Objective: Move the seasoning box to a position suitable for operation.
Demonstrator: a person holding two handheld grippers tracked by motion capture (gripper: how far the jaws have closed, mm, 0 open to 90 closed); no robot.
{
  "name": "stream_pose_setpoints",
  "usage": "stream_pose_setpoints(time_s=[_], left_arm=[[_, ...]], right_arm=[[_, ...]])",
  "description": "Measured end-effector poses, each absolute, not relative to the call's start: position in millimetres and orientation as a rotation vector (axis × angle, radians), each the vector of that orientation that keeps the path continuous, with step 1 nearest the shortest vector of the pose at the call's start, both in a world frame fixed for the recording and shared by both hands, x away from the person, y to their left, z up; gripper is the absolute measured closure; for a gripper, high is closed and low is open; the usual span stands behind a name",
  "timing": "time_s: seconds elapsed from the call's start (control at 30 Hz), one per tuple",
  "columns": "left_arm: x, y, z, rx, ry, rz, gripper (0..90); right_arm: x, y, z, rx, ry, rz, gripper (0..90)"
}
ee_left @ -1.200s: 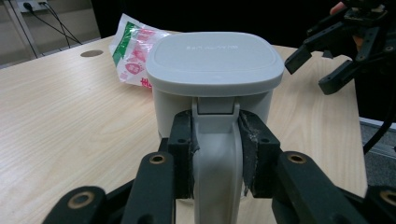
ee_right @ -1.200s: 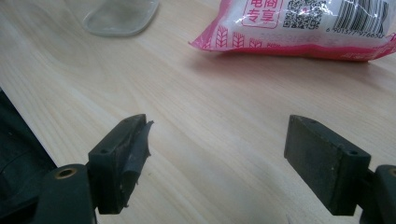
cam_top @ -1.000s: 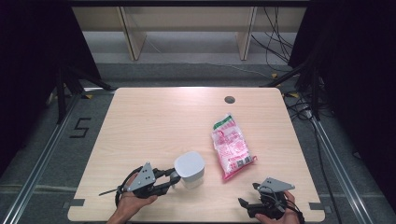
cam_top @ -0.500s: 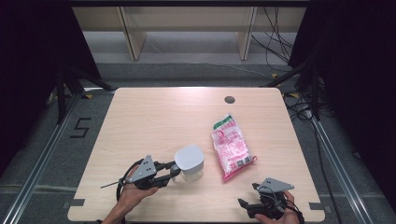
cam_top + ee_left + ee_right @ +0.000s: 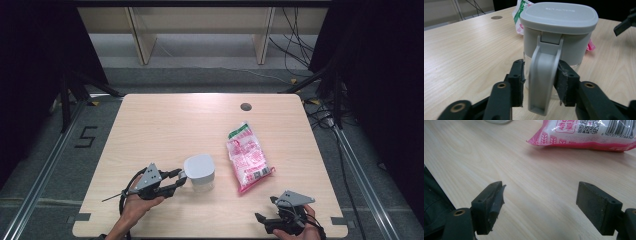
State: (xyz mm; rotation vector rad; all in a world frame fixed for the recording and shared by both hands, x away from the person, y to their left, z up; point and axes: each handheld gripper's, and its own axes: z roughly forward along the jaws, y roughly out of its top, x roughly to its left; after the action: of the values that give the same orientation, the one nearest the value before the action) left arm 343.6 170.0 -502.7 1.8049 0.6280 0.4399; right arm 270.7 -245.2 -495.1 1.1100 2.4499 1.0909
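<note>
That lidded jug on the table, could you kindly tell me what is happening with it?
A person's left gripper has its fingers on either side of the grey handle of the jug; its jaws have just been opening, with a gap at one side. The right gripper rests open near the pink packet.

Bright worktop, dark surroundings

Overhead light is washing the worktop [image 5: 165, 130] evenly (shadows staying short and soft), while nearby tongs are blurring slightly in both gripper views.
</note>
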Motion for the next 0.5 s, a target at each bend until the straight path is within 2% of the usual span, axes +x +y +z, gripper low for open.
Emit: stream_pose_setpoints(time_s=[0.27, 0.5], left_arm=[[344.0, 170.5, -502.1, 1.833, 0.676, 0.509, 67.8], [348.4, 169.5, -503.8, 1.819, 0.677, 0.502, 68.6]], right_arm=[[270.6, -245.6, -495.0, 1.112, 2.446, 1.087, 22.6], [271.0, -245.3, -495.6, 1.114, 2.446, 1.09, 22.6]])
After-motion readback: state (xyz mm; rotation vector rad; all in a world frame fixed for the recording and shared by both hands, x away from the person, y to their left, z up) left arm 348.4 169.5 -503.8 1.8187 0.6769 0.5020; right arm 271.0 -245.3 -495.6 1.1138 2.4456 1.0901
